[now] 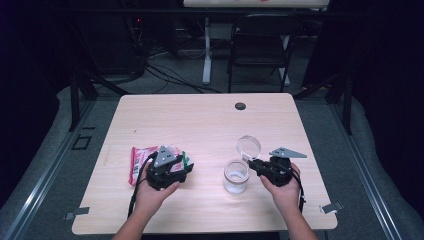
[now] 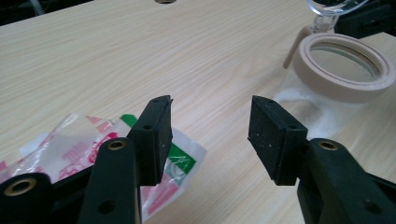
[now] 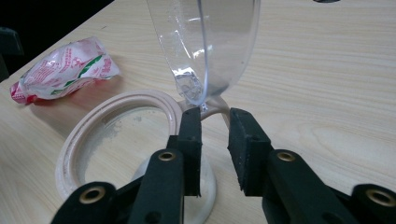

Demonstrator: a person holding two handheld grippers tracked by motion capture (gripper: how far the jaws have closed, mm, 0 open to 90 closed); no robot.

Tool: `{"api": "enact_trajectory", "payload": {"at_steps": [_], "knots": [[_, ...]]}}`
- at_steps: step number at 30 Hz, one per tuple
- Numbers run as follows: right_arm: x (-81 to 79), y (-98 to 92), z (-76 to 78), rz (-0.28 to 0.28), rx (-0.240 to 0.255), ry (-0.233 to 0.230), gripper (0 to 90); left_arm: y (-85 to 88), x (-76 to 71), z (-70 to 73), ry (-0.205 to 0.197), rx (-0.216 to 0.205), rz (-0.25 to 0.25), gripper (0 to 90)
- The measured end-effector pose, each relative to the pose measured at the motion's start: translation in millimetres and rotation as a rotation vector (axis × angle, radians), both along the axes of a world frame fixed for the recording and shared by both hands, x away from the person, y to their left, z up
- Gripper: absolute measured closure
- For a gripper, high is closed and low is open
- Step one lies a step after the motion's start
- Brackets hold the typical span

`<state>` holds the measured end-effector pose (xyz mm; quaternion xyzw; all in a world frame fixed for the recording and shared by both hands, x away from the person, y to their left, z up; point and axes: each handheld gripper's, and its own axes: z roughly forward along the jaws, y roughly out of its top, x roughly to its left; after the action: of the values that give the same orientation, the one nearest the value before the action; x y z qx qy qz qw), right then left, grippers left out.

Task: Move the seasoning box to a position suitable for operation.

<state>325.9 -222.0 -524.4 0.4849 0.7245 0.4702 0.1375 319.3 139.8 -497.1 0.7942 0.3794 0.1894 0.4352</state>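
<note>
Your left gripper (image 2: 210,140) hangs released over the snack packet (image 1: 142,161), right gripper (image 3: 214,151) loose at the jar (image 1: 236,176) lid's (image 3: 205,46) 6 o'clock.

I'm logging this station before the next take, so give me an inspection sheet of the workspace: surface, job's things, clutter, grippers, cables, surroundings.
Surface: light wooden table, with a dark round grommet near the far edge.
Job's things: clear glass jar with a beige rim, open, whitish residue inside; its clear hinged lid stands tilted up. Red, white and green plastic packet lies flat at the left.
Clutter: nothing seen.
Grippers: left gripper open, jaws empty, above the packet's edge. Right gripper open, jaws parted just below the lid's hinge, pads not pressing it.
Cables: black cable trails from the left gripper; more lie on the floor beyond the table.
Surroundings: black folding chair, white table leg, dark curtains.
</note>
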Motion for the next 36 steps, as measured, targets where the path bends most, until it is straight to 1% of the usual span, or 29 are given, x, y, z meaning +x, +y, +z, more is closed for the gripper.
{"api": "enact_trajectory", "payload": {"at_steps": [1,2,4,7,8,9,10,11,12,13,15,16,17,18,20,22,23,26,29,30,31,36], "knots": [[-0.8,-0.3,0.1,-0.004,0.003,-0.004,70.8,3.8,2.4,-0.8,-0.003,-0.002,0.014,48.4],[-1.4,-0.8,0.2,-0.007,-0.001,-0.005,69.3,8.2,5.2,-1.1,0.008,-0.019,0.026,48.4],[-2.2,-1.6,0.6,-0.007,-0.008,-0.001,66.4,19.2,9.6,-1.1,0.017,-0.055,0.022,48.4],[-4.2,-3.4,1.3,-0.015,-0.027,-0.013,64.4,36.1,10.9,-0.8,0.027,-0.061,0.024,49.8],[-4.7,-4.8,1.9,-0.013,-0.027,-0.011,63.7,41.8,10.2,-1.4,0.033,-0.065,0.021,52.5],[-5.3,-5.0,2.1,-0.020,-0.011,-0.017,62.8,47.1,8.7,-2.8,0.033,-0.065,0.023,53.7],[-5.9,-6.0,2.6,-0.026,-0.015,-0.018,61.9,52.1,6.8,-5.0,0.027,-0.051,0.027,53.7],[-6.3,-6.7,2.9,-0.024,-0.008,-0.021,61.2,56.2,4.8,-8.0,0.023,-0.022,0.036,53.6],[-6.8,-7.4,3.3,-0.023,-0.012,-0.022,60.9,59.2,3.8,-11.3,0.030,0.006,0.037,53.5],[-7.2,-7.4,3.5,-0.029,-0.013,-0.023,60.3,62.0,3.2,-14.1,0.039,0.039,0.026,52.3],[-8.3,-7.3,3.6,-0.030,-0.015,-0.028,59.9,66.2,1.9,-18.8,0.036,0.085,0.023,47.6],[-8.8,-6.9,3.5,-0.029,-0.008,-0.032,59.7,67.9,2.3,-20.5,0.039,0.089,0.028,45.3],[-9.1,-7.1,3.7,-0.030,-0.015,-0.033,59.5,69.2,3.7,-21.5,0.042,0.085,0.031,42.8],[-9.3,-7.0,3.7,-0.031,-0.014,-0.033,59.3,69.9,4.9,-22.2,0.043,0.074,0.040,40.4],[-9.4,-6.8,3.0,-0.030,-0.009,-0.032,59.1,69.6,5.9,-22.6,0.042,0.064,0.052,37.6],[-9.1,-7.7,2.0,-0.025,-0.024,-0.024,59.0,67.5,5.3,-23.3,0.038,0.064,0.055,34.8],[-8.9,-6.9,1.1,-0.030,-0.010,-0.026,58.9,66.4,5.0,-23.5,0.037,0.073,0.052,33.5],[-8.0,-7.1,1.1,-0.032,-0.013,-0.024,58.7,61.6,3.2,-25.3,0.034,0.099,0.042,32.1],[-7.2,-5.9,1.2,-0.030,-0.001,-0.029,58.4,53.5,1.0,-30.5,0.026,0.179,0.023,31.2],[-6.9,-5.6,1.2,-0.029,-0.003,-0.028,58.4,51.1,0.2,-31.9,0.026,0.197,0.017,31.2],[-6.7,-5.2,1.3,-0.030,-0.007,-0.027,58.3,48.9,-0.2,-33.4,0.024,0.208,0.014,31.3],[-6.3,-3.9,1.0,-0.025,-0.012,-0.027,58.2,44.1,2.3,-40.5,0.033,0.221,0.007,31.3]]}}
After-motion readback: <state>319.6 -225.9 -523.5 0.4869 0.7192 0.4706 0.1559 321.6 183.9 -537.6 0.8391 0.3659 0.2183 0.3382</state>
